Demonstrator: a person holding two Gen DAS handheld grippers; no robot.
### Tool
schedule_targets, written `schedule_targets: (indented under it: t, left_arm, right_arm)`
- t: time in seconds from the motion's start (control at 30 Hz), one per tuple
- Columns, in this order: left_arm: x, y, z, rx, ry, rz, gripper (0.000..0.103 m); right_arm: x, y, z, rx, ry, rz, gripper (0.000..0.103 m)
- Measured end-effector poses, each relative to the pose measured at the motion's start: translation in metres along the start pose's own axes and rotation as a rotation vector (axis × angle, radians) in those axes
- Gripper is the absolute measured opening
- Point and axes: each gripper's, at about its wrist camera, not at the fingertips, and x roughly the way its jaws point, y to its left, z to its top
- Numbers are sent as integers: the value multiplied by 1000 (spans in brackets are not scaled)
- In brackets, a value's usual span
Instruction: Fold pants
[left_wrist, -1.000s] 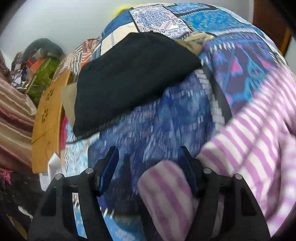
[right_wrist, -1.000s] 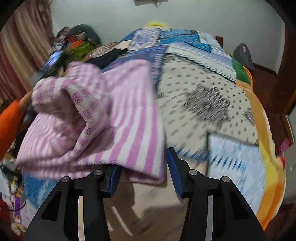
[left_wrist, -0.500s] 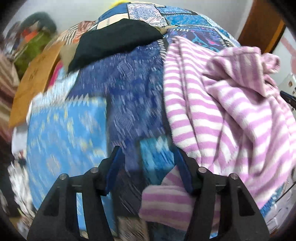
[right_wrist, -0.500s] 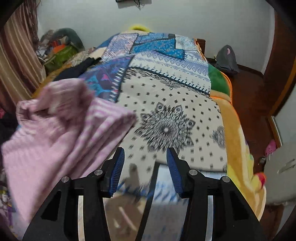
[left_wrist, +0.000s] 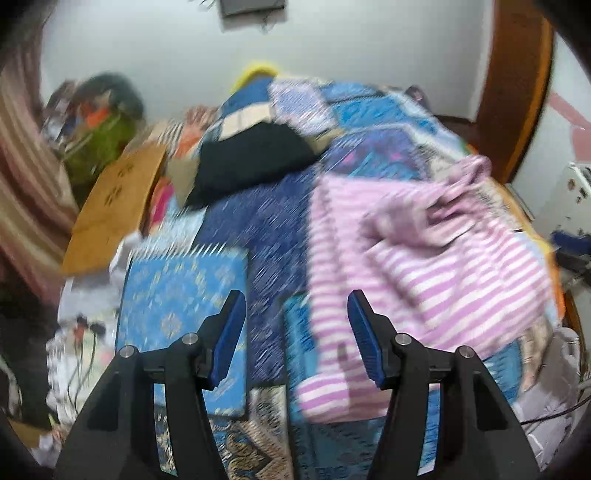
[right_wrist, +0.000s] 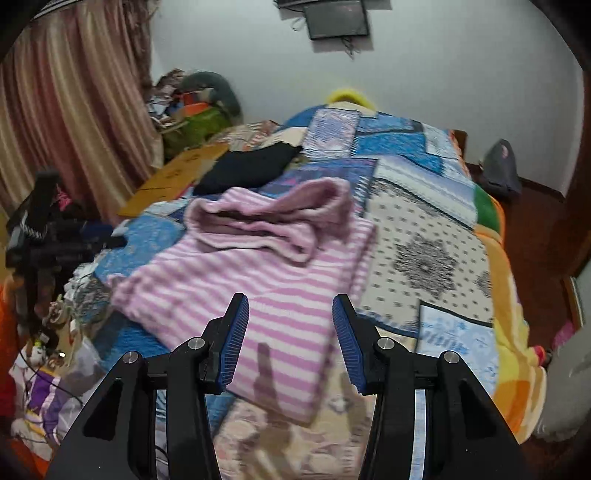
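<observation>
Pink-and-white striped fleece pants lie loosely heaped on the patchwork bedspread, with a bunched plain pink part on top. They also show in the left wrist view, right of centre. My left gripper is open and empty, held above the bed with the pants' near end by its right finger. My right gripper is open and empty, held above the near edge of the pants.
A folded black garment lies farther up the bed. A brown cardboard sheet leans at the bed's left side. Curtains and clutter stand left. A tripod stand is at the left. Wooden floor lies right.
Both grippers have let go of the pants and pulled back and up. The pants dropped onto the bed in a heap.
</observation>
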Motion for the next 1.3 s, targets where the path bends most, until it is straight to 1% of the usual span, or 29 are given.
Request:
schedule_targets:
  t: [0.07, 0.13, 0.17, 0.23, 0.33, 0.4, 0.43, 0.53, 0.73, 0.83, 0.9, 0.93, 0.97, 1.03, 1.13, 1.2, 1.3]
  left_arm:
    - [0, -20, 10, 36, -13, -48, 58]
    - [9, -35, 17, 57, 2, -91, 58]
    - [19, -47, 21, 75, 23, -124, 58]
    - [34, -64, 24, 103, 55, -155, 57]
    - [74, -87, 31, 123, 149, -209, 50]
    - [91, -92, 34, 123, 187, -225, 48]
    - [101, -96, 40, 127, 199, -223, 48]
    - [115, -100, 51, 133, 205, -217, 48]
    - [138, -94, 95, 93, 192, -212, 48]
    - [154, -81, 122, 41, 178, -178, 48]
    - [164, -72, 135, 29, 164, -114, 48]
    - [166, -67, 140, 16, 159, -98, 48]
    - [165, -62, 143, 0, 155, -108, 48]
    - [158, -53, 146, -20, 135, -132, 48]
    - [137, -46, 139, 11, 83, -122, 48]
    - [130, -44, 133, 33, 78, -118, 49]
    - [127, -40, 120, 58, 92, -113, 49]
  right_arm:
    - [8, 4, -2, 12, 7, 23, 44]
    - [19, 9, -5, 11, 29, 29, 44]
    - [24, 10, -8, 6, 40, 25, 44]
    - [38, 10, -13, 6, 75, 27, 44]
    - [56, 3, -22, 41, 122, 44, 44]
    - [59, -1, -25, 56, 119, 59, 44]
    - [59, -2, -25, 57, 117, 64, 44]
    - [59, -1, -25, 51, 112, 65, 44]
    - [58, -2, -25, 72, 101, 82, 44]
    - [59, -2, -25, 71, 101, 86, 44]
    - [58, -2, -24, 72, 107, 89, 44]
    - [58, -3, -22, 73, 109, 91, 44]
    - [56, -4, -20, 75, 108, 93, 44]
    - [52, -6, -15, 69, 99, 84, 44]
    - [46, -12, -1, 39, 62, 39, 44]
    - [45, -16, 9, 21, 44, 12, 44]
    - [51, -23, 30, -1, 11, -7, 44]
